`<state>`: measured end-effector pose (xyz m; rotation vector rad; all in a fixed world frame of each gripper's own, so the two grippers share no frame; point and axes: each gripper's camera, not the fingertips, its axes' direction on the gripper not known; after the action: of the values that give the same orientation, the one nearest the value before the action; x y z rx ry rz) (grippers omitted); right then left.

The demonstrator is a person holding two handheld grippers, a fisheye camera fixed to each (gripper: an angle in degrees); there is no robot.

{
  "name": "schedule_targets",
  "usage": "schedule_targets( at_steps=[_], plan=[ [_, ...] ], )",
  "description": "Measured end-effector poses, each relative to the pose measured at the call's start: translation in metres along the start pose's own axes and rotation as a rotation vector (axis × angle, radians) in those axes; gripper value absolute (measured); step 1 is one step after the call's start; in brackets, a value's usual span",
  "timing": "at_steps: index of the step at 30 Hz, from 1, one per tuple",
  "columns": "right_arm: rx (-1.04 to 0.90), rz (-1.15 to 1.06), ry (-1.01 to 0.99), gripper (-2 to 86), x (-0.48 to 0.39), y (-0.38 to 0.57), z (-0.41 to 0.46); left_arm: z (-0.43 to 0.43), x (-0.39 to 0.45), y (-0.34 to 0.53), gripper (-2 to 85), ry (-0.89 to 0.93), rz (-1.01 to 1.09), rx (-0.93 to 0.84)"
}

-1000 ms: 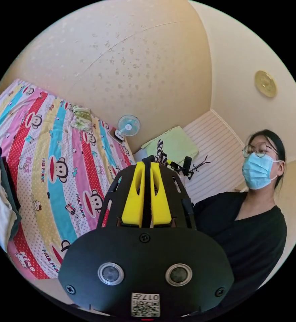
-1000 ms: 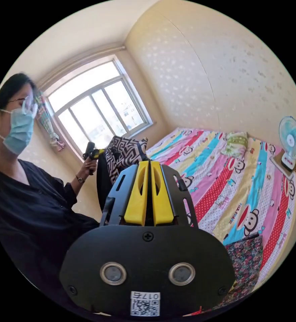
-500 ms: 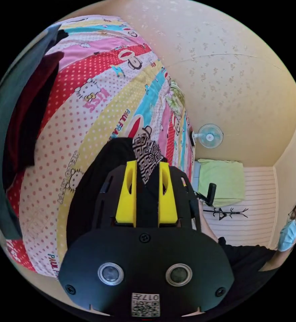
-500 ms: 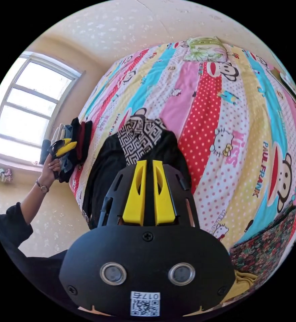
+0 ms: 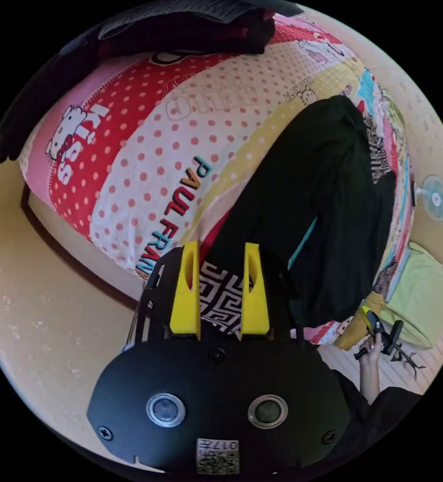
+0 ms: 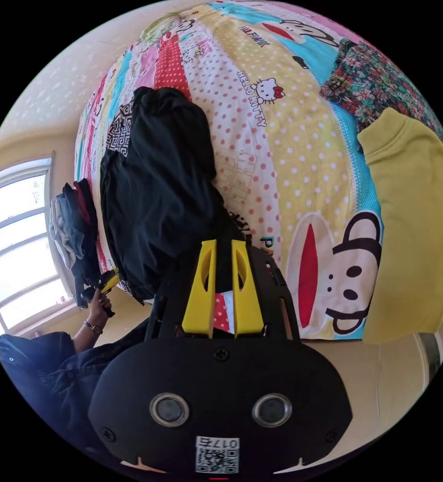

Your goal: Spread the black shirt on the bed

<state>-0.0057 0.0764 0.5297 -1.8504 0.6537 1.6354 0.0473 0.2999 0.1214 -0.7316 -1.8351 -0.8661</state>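
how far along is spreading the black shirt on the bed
Done: the black shirt lies on the striped bed sheet, though bunched in folds, not flat.
In hand: the left gripper has its jaws apart around the shirt's patterned hem at the bed edge. The right gripper sits at another edge; whether it grips is unclear.
Left: pulling the fabric out flat, clear of the yellow garment.

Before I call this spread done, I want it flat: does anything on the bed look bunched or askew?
Yes. The black shirt lies on the bed in a long rumpled heap with deep folds, not flat. Its patterned trim sits between the open jaws of the left hand-held gripper, near the bed's edge.
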Motion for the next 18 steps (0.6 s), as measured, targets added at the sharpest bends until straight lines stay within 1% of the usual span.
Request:
schedule_targets(
  at_steps=[1,2,3,4,5,6,7,8,10,11,12,14,16,17,18],
  plan=[
    [-0.016,-0.002,0.002,5.0,-0.003,-0.003,-0.002,-0.01,0.004,-0.013,5.8,0.012,0.059,-0.044],
    [-0.06,-0.003,0.006,5.3,-0.008,-0.011,-0.003,-0.018,0.002,-0.018,3.2,0.026,0.068,-0.045],
    [-0.105,-0.002,0.017,5.6,-0.012,-0.019,-0.006,-0.041,-0.006,-0.023,2.4,0.017,0.056,-0.003],
    [-0.116,-0.005,0.022,5.8,-0.014,-0.023,-0.008,-0.068,-0.019,-0.025,2.0,-0.011,0.027,0.075],
    [-0.121,-0.024,0.031,6.2,-0.018,-0.028,-0.015,-0.081,-0.028,-0.025,2.0,-0.022,0.005,0.115],
    [-0.118,-0.046,0.05,6.6,-0.022,-0.033,-0.022,-0.106,-0.049,-0.024,2.3,-0.01,-0.06,0.186],
    [-0.118,-0.052,0.062,6.8,-0.023,-0.035,-0.026,-0.126,-0.072,-0.019,2.9,0.06,-0.137,0.249],
    [-0.117,-0.055,0.081,7.1,-0.024,-0.038,-0.032,-0.133,-0.083,-0.015,3.9,0.109,-0.171,0.281],
    [-0.11,-0.048,0.078,7.7,-0.023,-0.042,-0.041,-0.144,-0.112,0.003,9.4,0.276,-0.261,0.378],
    [-0.104,-0.042,0.065,8.1,-0.02,-0.045,-0.045,-0.142,-0.114,0.007,11.2,0.301,-0.266,0.383],
    [-0.099,-0.036,0.054,8.5,-0.017,-0.047,-0.047,-0.134,-0.11,0.012,12.7,0.321,-0.26,0.371],
    [-0.1,-0.024,0.053,8.8,-0.012,-0.052,-0.048,-0.112,-0.089,0.014,13.9,0.335,-0.181,0.319],
    [-0.11,-0.018,0.043,8.9,-0.007,-0.058,-0.045,-0.062,-0.042,0.004,14.3,0.387,0.001,0.168],
    [-0.129,-0.009,0.023,8.9,-0.003,-0.064,-0.039,-0.048,-0.03,0.001,14.2,0.401,0.036,0.125],
    [-0.172,0.009,-0.023,8.4,0.002,-0.07,-0.03,-0.019,-0.006,-0.004,14.2,0.422,0.08,0.046]
  ],
)
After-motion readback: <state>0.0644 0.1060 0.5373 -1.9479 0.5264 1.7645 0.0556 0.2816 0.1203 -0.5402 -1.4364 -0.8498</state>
